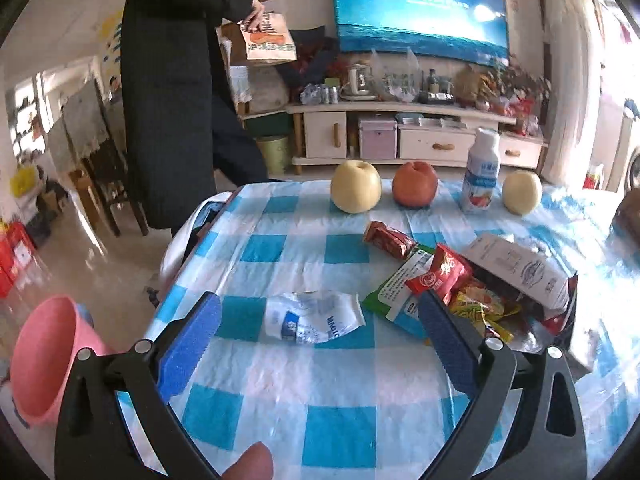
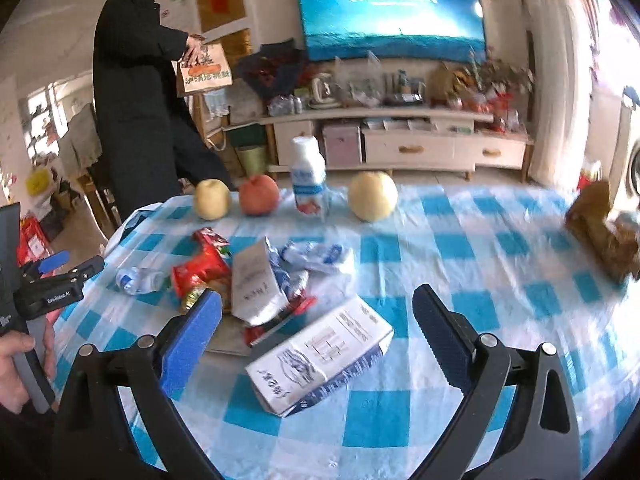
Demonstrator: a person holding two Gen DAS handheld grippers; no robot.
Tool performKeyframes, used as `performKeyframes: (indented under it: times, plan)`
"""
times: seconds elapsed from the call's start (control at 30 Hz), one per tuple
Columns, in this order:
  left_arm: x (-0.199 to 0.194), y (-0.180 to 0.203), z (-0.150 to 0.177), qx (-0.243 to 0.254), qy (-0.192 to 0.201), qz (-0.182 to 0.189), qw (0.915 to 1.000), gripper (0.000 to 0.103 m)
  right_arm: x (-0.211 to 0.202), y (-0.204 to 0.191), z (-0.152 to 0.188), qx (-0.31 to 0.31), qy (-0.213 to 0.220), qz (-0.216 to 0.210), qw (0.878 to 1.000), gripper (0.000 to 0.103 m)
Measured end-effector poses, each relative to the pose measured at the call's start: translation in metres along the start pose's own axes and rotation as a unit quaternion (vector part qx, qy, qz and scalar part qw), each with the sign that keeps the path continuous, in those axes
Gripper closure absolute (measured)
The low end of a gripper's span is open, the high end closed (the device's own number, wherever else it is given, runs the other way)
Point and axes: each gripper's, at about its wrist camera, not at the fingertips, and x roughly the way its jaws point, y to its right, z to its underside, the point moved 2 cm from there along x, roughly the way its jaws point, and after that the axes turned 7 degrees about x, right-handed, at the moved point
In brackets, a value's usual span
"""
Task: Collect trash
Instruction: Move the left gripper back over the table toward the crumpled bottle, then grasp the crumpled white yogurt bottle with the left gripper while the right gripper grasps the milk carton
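1. On the table (image 1: 280,380), covered in a blue-and-white check cloth, the trash lies in a loose heap toward the middle.
2. The left tongs (image 1: 318,344) stand wide open above the cloth, gripping nothing; a crumpled white wrapper (image 1: 312,318) lies between the two blue pads, touching neither.
3. Just right of that wrapper sit a green packet (image 1: 394,290), a red packet (image 1: 440,274) and a white carton (image 1: 520,268), piled together.
4. The right tongs (image 2: 316,344) are also wide open and empty, with a flattened milk carton (image 2: 320,354) lying on the cloth between them.
5. Along the far edge stand two pale apples (image 2: 211,199), a red apple (image 2: 259,194) and a white bottle (image 2: 308,180), well apart from the heap.
6. A pink bin (image 1: 44,360) sits on the floor left of the table.
7. A person in a dark coat (image 2: 132,92) stands beyond, holding a paper bag (image 2: 204,70).
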Motion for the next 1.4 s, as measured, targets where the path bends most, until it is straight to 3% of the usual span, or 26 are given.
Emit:
performKeyframes:
  times: [0.1,0.27,0.53,0.9,1.2,1.4]
  plan:
    - [0.006,0.005,0.004,0.01,0.003,-0.005,0.9999,0.005,0.014,0.0,0.007,0.001,-0.017,-0.002,1.0,0.006]
    - [0.025,0.003,0.008,0.013,-0.025,-0.015,0.9995,0.005,0.026,-0.002,0.013,0.006,-0.039,-0.002,0.999,0.006]
    - [0.042,-0.003,0.011,0.006,-0.047,-0.029,0.9984,0.005,0.035,-0.007,0.018,0.009,-0.053,0.003,0.999,0.006]
    - [0.052,-0.007,0.013,-0.024,-0.068,0.006,0.9974,0.005,0.043,-0.005,0.022,0.024,-0.06,0.022,0.998,0.006]
    - [0.081,-0.004,0.027,-0.042,-0.131,0.036,0.9899,0.005,0.058,-0.008,0.028,0.042,-0.082,0.025,0.995,0.006]
    - [0.091,0.004,0.026,-0.033,-0.129,0.037,0.9904,0.005,0.062,-0.01,0.03,0.04,-0.086,0.026,0.995,0.006]
